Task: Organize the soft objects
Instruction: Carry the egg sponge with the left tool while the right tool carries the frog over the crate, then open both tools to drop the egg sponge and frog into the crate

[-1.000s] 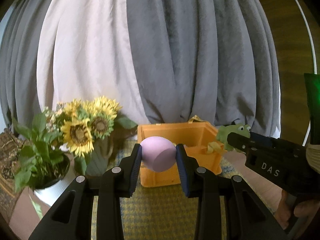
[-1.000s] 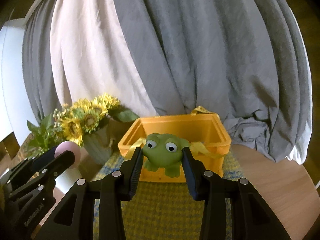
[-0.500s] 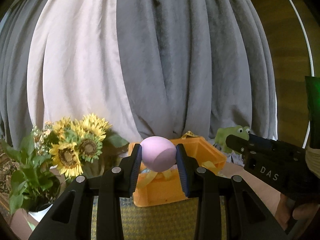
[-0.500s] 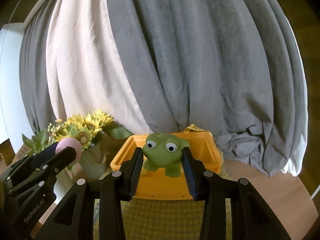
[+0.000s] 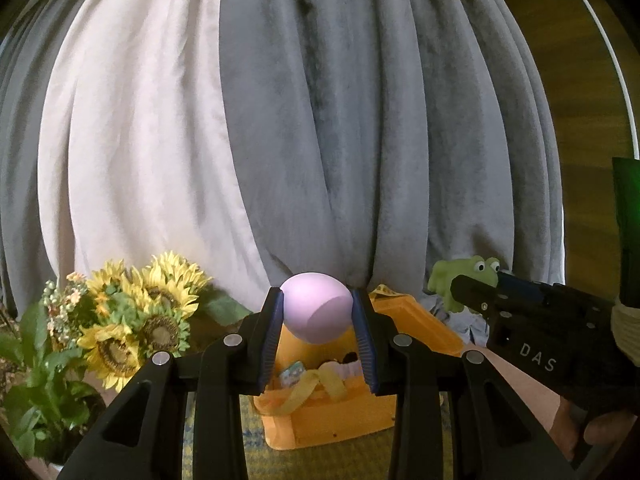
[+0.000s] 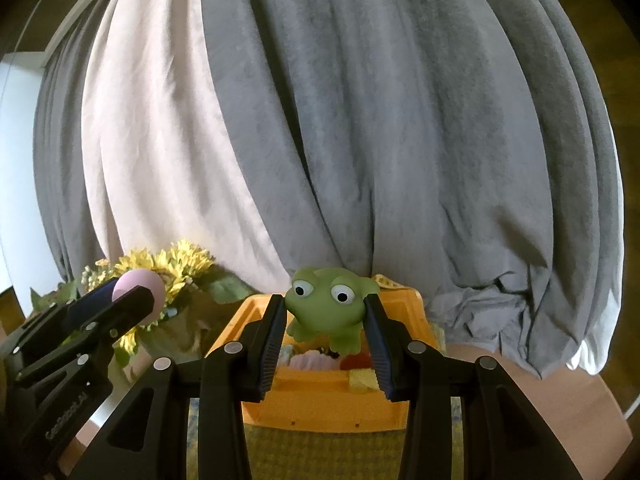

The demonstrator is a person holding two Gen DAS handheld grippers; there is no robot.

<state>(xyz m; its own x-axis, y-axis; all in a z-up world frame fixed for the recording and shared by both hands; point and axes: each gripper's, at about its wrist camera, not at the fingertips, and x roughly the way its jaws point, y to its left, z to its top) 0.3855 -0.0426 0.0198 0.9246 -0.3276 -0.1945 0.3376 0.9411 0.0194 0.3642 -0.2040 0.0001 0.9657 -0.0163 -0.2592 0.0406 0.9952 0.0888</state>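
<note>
Curtain [image 5: 312, 128], grey and cream, fills the background. Table [image 6: 540, 412] wooden, with a woven mat [image 6: 320, 456] on it under the bin. Sunflowers [image 5: 132, 320] stand at the table's left side, next to a leafy plant [image 5: 36, 392]. Orange bin [image 5: 344, 412] sits on the mat, mid-table toward the far edge by the curtain; already holds several small items, which ones cannot be made out, and a yellow ribbon [image 5: 308, 390] drapes over its front. Left gripper [image 5: 318, 312]: fingers narrow, clamped on the pink ball [image 5: 316, 306], held in the air above the bin's near rim. Right gripper [image 6: 326, 312]: fingers a little wider, clamped on the green frog [image 6: 328, 300], also aloft in front of the bin opening; a hand [image 5: 600, 432] shows at that gripper's handle. Step in hand, as judged: carry both toys over the bin and drop them in. To do it well: bring each toy fully past the near rim before letting go, lower toward the contents so the ball does not bounce out, release one at a time, keep the two grippers apart over the opening, avoid snagging the ribbon
</note>
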